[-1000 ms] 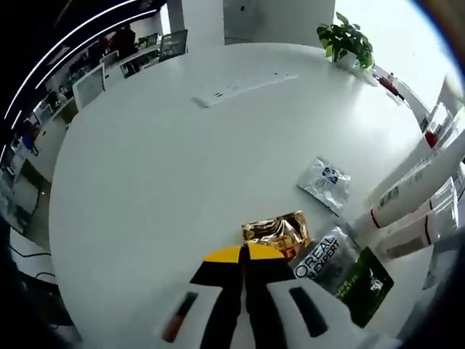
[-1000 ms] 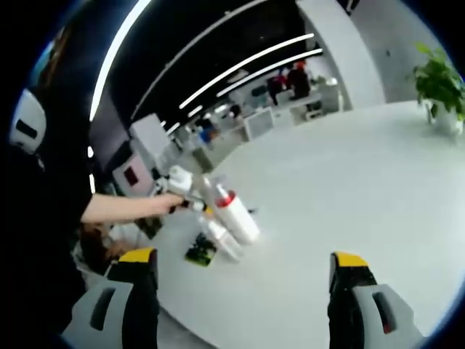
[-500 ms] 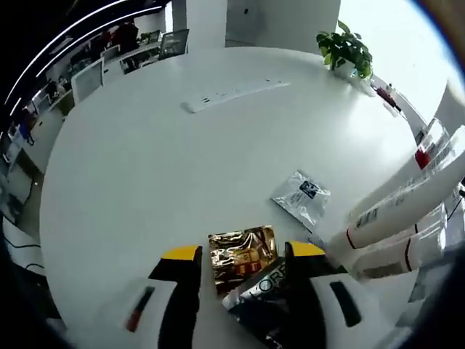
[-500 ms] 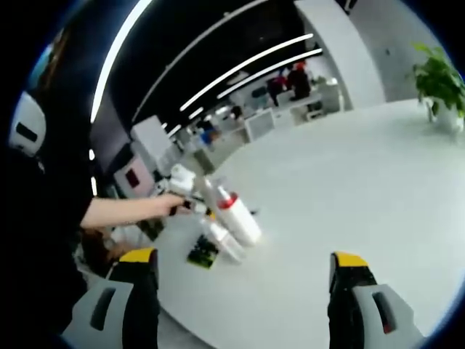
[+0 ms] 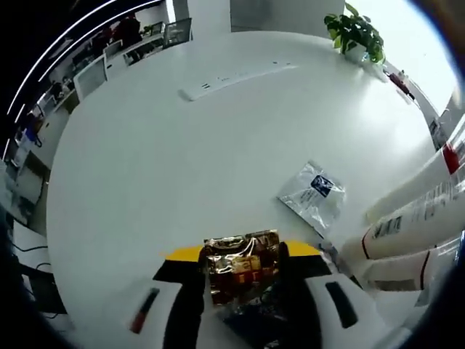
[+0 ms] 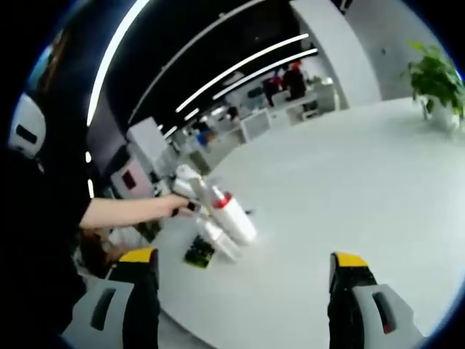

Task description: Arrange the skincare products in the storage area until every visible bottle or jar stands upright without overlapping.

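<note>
At lower centre, my left gripper (image 5: pixel 243 265) has just closed around the gold sachet (image 5: pixel 242 265), ready to lift; my right gripper (image 6: pixel 243 291) hangs wide open, empty.

A round white tabletop (image 5: pixel 145 167) carries a silver sachet (image 5: pixel 314 195), white tubes (image 5: pixel 418 211) lying near its edge, a power strip (image 5: pixel 236 76) and a potted plant (image 5: pixel 356 33) at the far edge.

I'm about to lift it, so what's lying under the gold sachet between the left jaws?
The gold sachet overlaps a darker packet, whose edge pokes out below it on the white table. The sachet and jaws cover most of that packet, so its label and anything beneath can't be read.
</note>
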